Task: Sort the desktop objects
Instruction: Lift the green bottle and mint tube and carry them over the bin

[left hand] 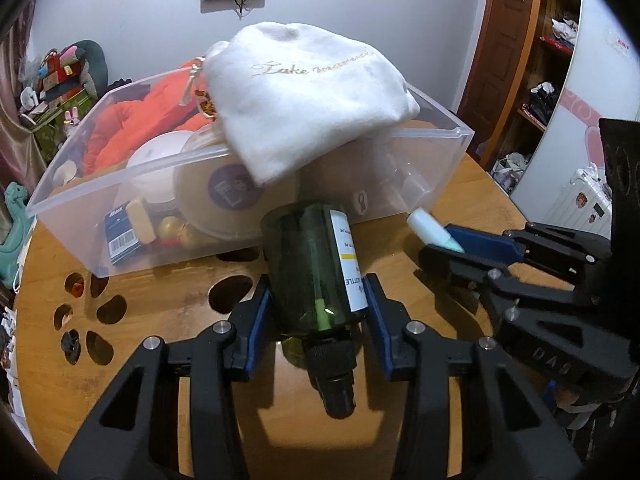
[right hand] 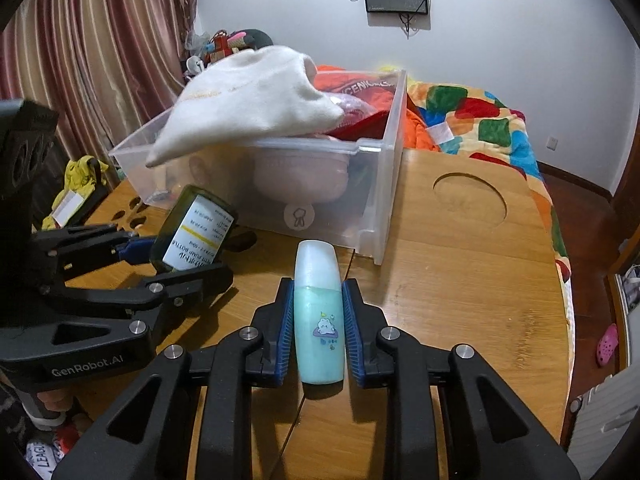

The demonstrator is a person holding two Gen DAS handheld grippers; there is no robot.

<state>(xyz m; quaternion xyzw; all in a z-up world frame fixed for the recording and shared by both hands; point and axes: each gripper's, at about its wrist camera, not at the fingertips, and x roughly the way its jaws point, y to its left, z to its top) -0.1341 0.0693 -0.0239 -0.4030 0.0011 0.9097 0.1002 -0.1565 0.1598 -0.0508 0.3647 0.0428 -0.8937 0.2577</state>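
My left gripper (left hand: 318, 296) is shut on a dark green bottle (left hand: 312, 264) with a white label and black cap, held above the wooden table just in front of the clear plastic bin (left hand: 436, 168). The green bottle also shows in the right wrist view (right hand: 192, 232). My right gripper (right hand: 318, 300) is shut on a pale turquoise bottle (right hand: 319, 320) with a cloud sticker, near the bin's front wall (right hand: 380, 184). The turquoise bottle shows in the left wrist view (left hand: 434, 230), to the right of the green one. A white cloth (left hand: 304, 96) drapes over the bin's rim.
The bin holds orange fabric (left hand: 140, 120), round tins, a small blue box (left hand: 122, 236) and other items. The wooden table (right hand: 460, 280) has paw-shaped cutouts (left hand: 100, 308) and a round recess (right hand: 470, 200). A colourful blanket (right hand: 480, 116) lies behind the table.
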